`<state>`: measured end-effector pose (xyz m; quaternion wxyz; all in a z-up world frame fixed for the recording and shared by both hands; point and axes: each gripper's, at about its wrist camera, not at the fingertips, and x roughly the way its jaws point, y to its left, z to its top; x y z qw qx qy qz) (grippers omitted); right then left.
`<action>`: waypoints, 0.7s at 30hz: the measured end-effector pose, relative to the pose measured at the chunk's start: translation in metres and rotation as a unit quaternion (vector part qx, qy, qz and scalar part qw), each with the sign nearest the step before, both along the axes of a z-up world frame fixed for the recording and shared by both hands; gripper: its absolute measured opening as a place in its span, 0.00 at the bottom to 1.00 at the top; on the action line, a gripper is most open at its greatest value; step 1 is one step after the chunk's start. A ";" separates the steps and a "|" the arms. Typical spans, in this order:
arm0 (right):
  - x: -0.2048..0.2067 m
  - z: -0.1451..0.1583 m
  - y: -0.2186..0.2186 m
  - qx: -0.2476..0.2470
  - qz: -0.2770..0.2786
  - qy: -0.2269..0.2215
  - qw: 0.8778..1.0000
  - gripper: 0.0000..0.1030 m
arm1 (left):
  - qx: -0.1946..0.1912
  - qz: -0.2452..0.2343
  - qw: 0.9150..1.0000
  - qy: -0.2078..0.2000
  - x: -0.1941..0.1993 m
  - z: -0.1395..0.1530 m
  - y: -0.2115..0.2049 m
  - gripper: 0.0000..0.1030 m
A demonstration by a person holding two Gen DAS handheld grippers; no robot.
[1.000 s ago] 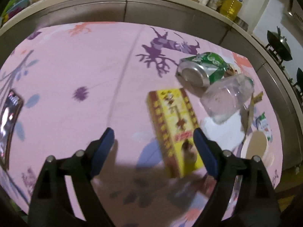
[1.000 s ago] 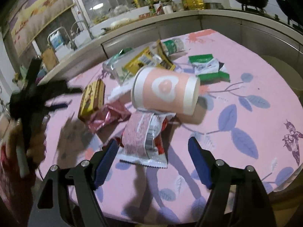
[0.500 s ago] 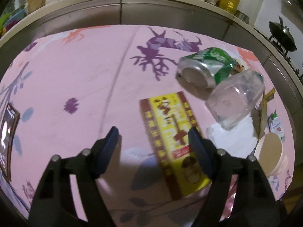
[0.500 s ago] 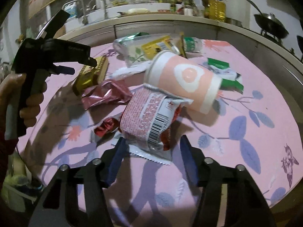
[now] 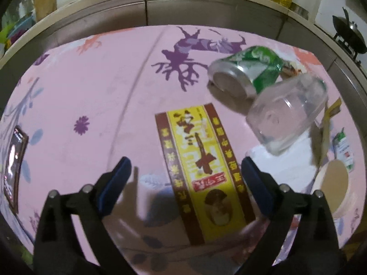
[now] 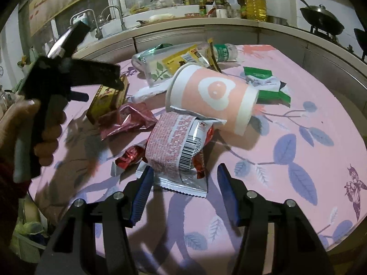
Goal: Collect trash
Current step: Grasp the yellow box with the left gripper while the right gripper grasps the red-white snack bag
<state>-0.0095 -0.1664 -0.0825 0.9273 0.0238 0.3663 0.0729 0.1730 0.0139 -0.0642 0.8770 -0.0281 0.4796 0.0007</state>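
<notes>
A yellow and brown box (image 5: 201, 171) lies flat on the pink tablecloth (image 5: 91, 91). My left gripper (image 5: 185, 169) hangs over its near half, jaws opening wide on either side, pads clear of it. A dented green can (image 5: 250, 73) and a clear plastic cup (image 5: 286, 114) lie beyond it. In the right wrist view a white and red snack wrapper (image 6: 176, 149) lies against a tipped pink paper cup (image 6: 213, 98). My right gripper (image 6: 184, 174) stands open at the wrapper's near edge, which reaches between the jaws without being pinched.
A pink foil wrapper (image 6: 128, 121), a green and white pack (image 6: 268, 84) and a plastic bottle (image 6: 223, 51) also litter the table. A phone (image 5: 13, 165) lies near the left edge. A hand (image 6: 45, 133) holds the left tool. A kitchen counter (image 6: 206, 23) curves behind.
The left gripper slid right and lower over the box, which now lies centred between its jaws; they narrowed, then widened. The right jaws narrowed and came closer to the snack wrapper.
</notes>
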 end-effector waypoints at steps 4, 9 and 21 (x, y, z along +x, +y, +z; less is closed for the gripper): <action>-0.002 -0.001 0.000 -0.005 0.002 -0.002 1.000 0.54 | 0.005 0.011 1.000 0.004 -0.006 -0.010 0.008 0.86; 0.000 -0.001 -0.001 -0.002 0.003 -0.005 1.000 0.54 | 0.012 -0.004 1.000 -0.025 -0.024 -0.009 0.026 0.60; -0.001 0.001 -0.001 0.009 0.002 -0.003 1.000 0.54 | -0.004 -0.042 0.999 -0.031 -0.058 -0.015 0.060 0.58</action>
